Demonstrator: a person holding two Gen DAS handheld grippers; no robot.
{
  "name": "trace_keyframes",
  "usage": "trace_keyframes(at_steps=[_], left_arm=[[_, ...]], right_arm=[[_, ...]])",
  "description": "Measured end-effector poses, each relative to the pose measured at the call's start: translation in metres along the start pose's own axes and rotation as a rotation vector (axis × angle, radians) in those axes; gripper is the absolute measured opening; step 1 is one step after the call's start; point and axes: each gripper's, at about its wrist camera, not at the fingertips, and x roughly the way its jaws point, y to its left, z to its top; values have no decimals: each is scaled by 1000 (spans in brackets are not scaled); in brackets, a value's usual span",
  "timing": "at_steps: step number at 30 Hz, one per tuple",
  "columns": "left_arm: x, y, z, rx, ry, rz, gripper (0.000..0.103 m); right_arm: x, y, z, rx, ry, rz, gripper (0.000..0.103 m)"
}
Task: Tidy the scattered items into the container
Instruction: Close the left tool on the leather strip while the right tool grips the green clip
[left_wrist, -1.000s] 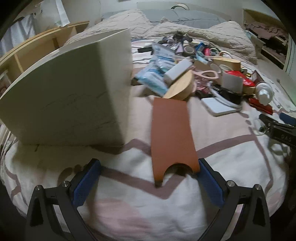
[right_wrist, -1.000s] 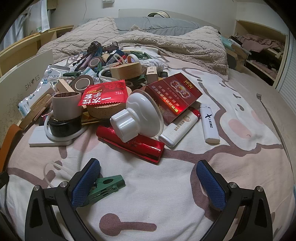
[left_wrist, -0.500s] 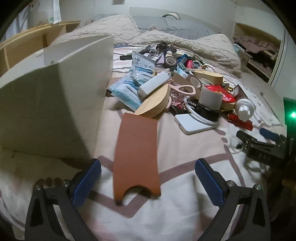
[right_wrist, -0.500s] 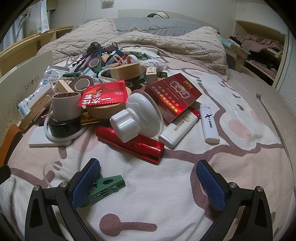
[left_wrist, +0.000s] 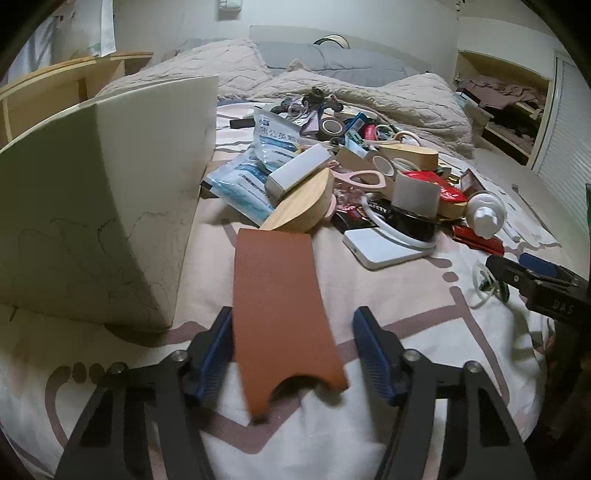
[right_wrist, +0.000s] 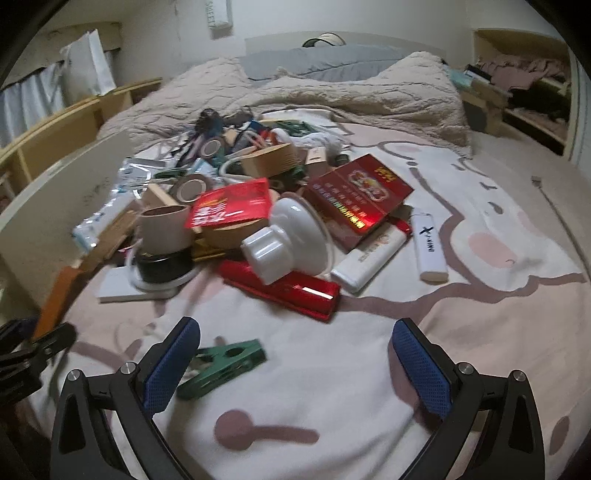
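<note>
A flat brown leather sleeve (left_wrist: 277, 288) lies on the bedsheet between the fingers of my left gripper (left_wrist: 293, 321). Its jaws are closing: the left pad (left_wrist: 218, 343) meets the sleeve's edge, while a gap remains at the right pad. The white box container (left_wrist: 110, 206) stands just left of it, its opening hidden. In the right wrist view my right gripper (right_wrist: 295, 332) hovers open over the sheet, with a green clip (right_wrist: 225, 362) lying beside its left finger. The sleeve (right_wrist: 59, 295) and the left gripper (right_wrist: 44, 343) show at that view's left edge.
A heap of small items fills the bed's middle: a red box (right_wrist: 362, 195), a white lighter (right_wrist: 428, 243), a white knobbed cup (right_wrist: 284, 240), a long red case (right_wrist: 288, 288), tape rolls and blue packets (left_wrist: 251, 177). A rumpled blanket (right_wrist: 369, 92) lies behind; wooden shelves (left_wrist: 55, 92) stand left.
The left gripper's jaws have narrowed from wide apart to close around the brown sleeve, which now sits centred between them. The right gripper has tilted up slightly and stays open.
</note>
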Motion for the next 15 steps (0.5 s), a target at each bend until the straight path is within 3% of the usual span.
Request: trace_keyframes(at_steps=[11, 15], left_arm=[[-11, 12, -2, -53, 14, -101, 55], [-14, 12, -3, -59, 26, -127, 55]], right_arm=[[-17, 22, -4, -146, -25, -14, 103], [-27, 17, 1, -149, -20, 56, 103]])
